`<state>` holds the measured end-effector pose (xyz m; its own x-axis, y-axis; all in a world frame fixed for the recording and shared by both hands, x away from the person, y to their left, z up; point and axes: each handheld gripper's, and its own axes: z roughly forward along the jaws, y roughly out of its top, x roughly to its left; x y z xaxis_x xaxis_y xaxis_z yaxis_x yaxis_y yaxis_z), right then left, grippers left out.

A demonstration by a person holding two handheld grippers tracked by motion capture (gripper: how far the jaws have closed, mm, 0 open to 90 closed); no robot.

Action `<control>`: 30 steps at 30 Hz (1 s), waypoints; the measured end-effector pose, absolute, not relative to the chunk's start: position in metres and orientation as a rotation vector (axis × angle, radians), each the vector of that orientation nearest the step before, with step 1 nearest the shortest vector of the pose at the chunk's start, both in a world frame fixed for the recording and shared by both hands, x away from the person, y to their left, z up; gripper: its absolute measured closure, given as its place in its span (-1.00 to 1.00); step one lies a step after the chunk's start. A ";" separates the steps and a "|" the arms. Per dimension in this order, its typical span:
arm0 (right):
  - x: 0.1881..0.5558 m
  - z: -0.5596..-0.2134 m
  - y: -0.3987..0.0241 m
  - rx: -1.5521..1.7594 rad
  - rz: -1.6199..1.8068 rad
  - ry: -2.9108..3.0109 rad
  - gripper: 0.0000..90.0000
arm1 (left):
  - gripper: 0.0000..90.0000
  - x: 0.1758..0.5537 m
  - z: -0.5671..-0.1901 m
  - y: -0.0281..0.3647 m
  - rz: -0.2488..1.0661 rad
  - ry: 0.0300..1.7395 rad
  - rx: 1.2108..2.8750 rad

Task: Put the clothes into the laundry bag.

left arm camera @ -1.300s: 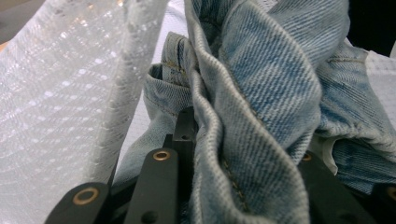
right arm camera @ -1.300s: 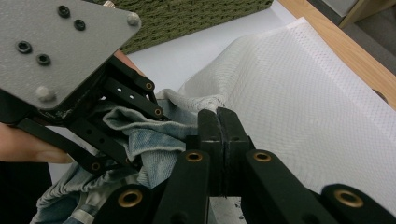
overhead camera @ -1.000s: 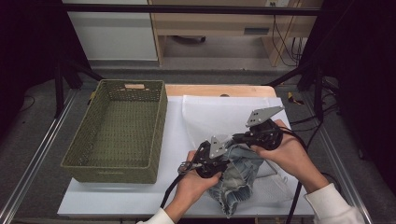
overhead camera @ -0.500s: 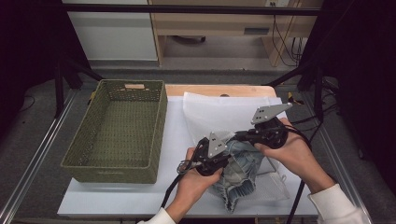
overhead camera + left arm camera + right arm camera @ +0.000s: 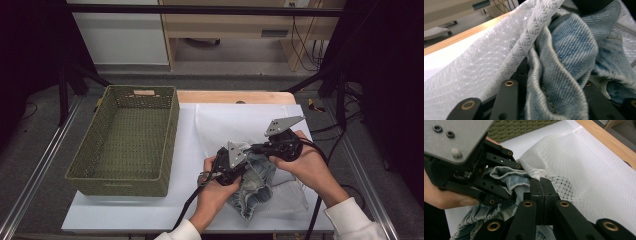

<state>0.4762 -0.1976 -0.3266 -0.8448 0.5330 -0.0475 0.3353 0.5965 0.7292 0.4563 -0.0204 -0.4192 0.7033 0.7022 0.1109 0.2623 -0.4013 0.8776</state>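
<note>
I have the denim garment (image 5: 256, 187) bunched near the counter's (image 5: 150, 212) front edge, right of the green basket (image 5: 125, 140); its long axis runs from the front edge back toward the far right corner, its far end going into the white mesh bag (image 5: 240, 125). My left tool (image 5: 239, 165) has just been opening a little, its jaws around a thick denim fold. My right tool (image 5: 255, 148) is pressed together, pinching the mesh bag's rim.
</note>
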 end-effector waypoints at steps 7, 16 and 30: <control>0.477 -0.329 -0.198 0.741 1.089 2.555 1.00 | -0.06 0.459 -0.426 -0.026 0.576 0.722 2.013; 0.481 -0.337 -0.199 0.793 1.065 2.545 1.00 | -0.42 0.456 -0.419 -0.014 0.490 0.695 2.015; 0.469 -0.338 -0.190 0.752 1.110 2.580 1.00 | -0.44 0.418 -0.382 0.038 0.503 0.644 1.921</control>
<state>0.4687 -0.1895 -0.3385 -0.8407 0.5413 -0.0113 0.3640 0.5805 0.7284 0.4185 0.0385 -0.3821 0.7713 0.6334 0.0630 0.2148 -0.3522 0.9110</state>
